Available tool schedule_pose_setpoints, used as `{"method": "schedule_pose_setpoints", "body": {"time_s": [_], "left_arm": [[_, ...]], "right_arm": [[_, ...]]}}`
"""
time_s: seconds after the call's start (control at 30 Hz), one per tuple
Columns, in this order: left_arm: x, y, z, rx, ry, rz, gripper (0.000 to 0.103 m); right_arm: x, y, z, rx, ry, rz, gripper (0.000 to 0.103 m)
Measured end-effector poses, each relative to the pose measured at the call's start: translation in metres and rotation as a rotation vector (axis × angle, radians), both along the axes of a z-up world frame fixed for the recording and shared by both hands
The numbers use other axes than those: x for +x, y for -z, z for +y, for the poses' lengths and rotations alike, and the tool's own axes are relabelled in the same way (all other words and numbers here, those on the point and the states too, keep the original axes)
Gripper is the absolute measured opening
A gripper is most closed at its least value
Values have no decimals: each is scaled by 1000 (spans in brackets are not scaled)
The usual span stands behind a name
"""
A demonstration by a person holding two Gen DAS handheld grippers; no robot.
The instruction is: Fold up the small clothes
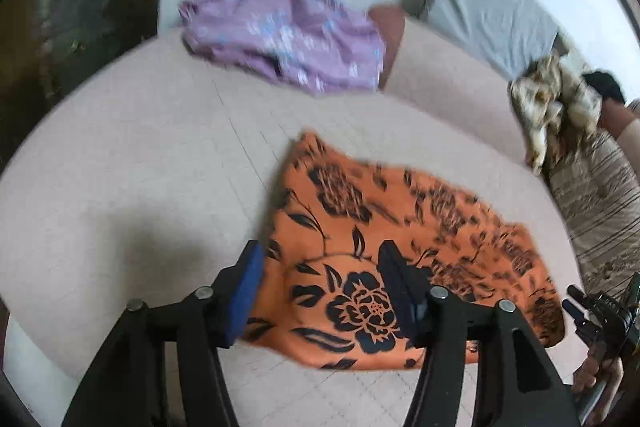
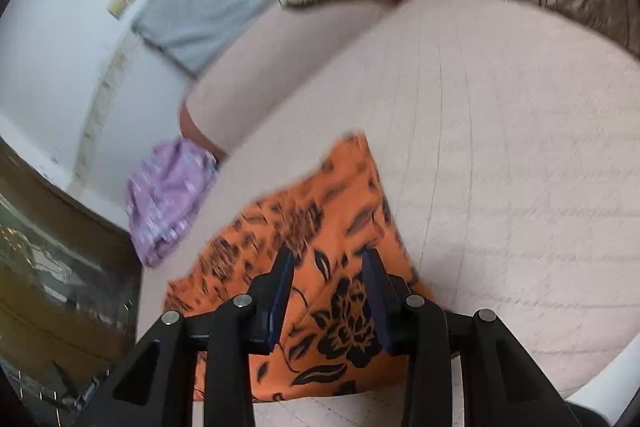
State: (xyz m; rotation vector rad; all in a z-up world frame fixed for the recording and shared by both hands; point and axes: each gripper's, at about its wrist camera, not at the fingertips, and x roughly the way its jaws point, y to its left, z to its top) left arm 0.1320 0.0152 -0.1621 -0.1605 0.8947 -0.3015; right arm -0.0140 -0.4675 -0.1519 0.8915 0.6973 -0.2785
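Pale quilted bedcover (image 1: pixel 140 167) fills the work surface, with a white wall behind. On it lies the orange floral garment (image 1: pixel 392 259), flat and folded, near the front edge. The left gripper (image 1: pixel 320 291) hangs above it, fingers released and spread, nothing between them. The right gripper (image 2: pixel 328 291) likewise stands parted over the same cloth, gripping nothing. Further back: a crumpled purple garment (image 1: pixel 280 31), a grey pillow (image 1: pixel 488 7), a beige patterned heap (image 1: pixel 556 103) beside a striped cushion (image 1: pixel 600 195).
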Motion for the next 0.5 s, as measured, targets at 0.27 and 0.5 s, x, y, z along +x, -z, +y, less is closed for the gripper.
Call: {"method": "schedule_pose_setpoints", "body": {"time_s": [0.27,0.5], "left_arm": [[17,57,-15,163,18,184,70],[49,40,-16,143,-60,135,71]], "right_arm": [[32,18,-25,19,-11,113,33],[129,33,-39,8,-76,124,33]]}}
